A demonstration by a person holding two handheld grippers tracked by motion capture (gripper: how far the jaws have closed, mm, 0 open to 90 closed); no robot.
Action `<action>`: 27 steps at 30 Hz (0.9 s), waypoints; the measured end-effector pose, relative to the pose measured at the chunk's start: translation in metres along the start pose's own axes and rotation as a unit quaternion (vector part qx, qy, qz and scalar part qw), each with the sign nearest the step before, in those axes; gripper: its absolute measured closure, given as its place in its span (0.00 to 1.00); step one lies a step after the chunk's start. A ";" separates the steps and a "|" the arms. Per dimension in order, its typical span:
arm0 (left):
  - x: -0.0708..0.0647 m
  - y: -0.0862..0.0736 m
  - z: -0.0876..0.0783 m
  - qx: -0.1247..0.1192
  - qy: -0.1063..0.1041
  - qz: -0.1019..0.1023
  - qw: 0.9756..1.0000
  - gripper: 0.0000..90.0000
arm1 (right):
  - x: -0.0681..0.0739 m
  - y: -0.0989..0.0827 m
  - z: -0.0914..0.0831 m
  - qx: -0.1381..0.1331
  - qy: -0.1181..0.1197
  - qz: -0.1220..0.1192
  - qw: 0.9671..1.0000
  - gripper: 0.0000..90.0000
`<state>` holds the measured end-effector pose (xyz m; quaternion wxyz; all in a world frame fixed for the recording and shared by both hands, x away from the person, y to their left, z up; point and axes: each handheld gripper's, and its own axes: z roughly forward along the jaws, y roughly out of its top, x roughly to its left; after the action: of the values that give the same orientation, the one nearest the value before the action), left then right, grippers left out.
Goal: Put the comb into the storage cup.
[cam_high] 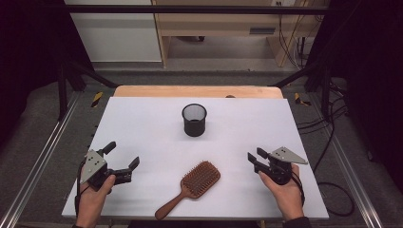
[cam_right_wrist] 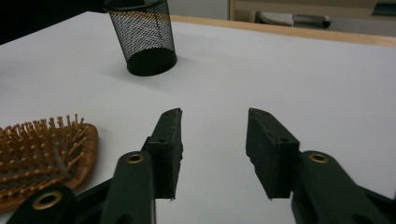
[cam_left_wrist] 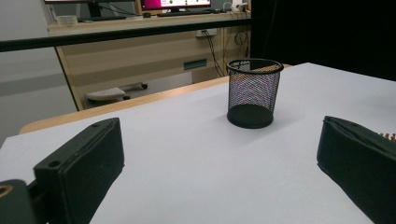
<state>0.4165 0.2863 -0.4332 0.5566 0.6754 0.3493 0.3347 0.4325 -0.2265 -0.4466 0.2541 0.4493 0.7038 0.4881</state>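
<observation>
Wooden paddle brush (bristly) | round mesh cup | white table

I see the white table carrying two things: a black mesh cup standing upright toward twelve o'clock, and a wooden hairbrush lying bristles-up near six o'clock, well apart from it.

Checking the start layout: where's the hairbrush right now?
In the high view the hairbrush lies bristles up near the table's front edge, between the two grippers, in front of the mesh cup.
</observation>
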 end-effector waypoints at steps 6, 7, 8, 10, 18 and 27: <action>-0.007 0.002 0.008 0.022 -0.013 0.002 1.000 0.01 | -0.003 0.002 -0.004 -0.022 -0.007 0.006 1.000 0.39; -0.009 0.003 0.010 0.027 -0.019 0.003 0.999 0.01 | -0.003 0.002 -0.004 -0.026 -0.010 0.010 1.000 0.35; -0.011 0.005 0.012 0.034 -0.023 0.005 0.999 0.01 | -0.004 0.002 -0.004 -0.027 -0.013 0.009 1.000 0.31; -0.016 0.008 0.015 0.044 -0.031 0.008 0.999 0.01 | -0.004 0.002 -0.004 -0.027 -0.019 0.008 0.999 0.24; -0.038 0.021 0.028 0.096 -0.062 0.034 0.993 0.02 | -0.001 0.003 -0.004 -0.041 -0.030 0.004 0.999 0.12; -0.063 0.045 0.039 0.159 -0.103 0.052 0.981 0.03 | 0.002 0.003 -0.004 -0.044 -0.037 -0.005 0.998 0.11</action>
<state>0.4197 0.2067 -0.3989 0.4567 0.8034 0.3036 0.2320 0.4293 -0.2265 -0.4425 0.3020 0.4513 0.6740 0.5008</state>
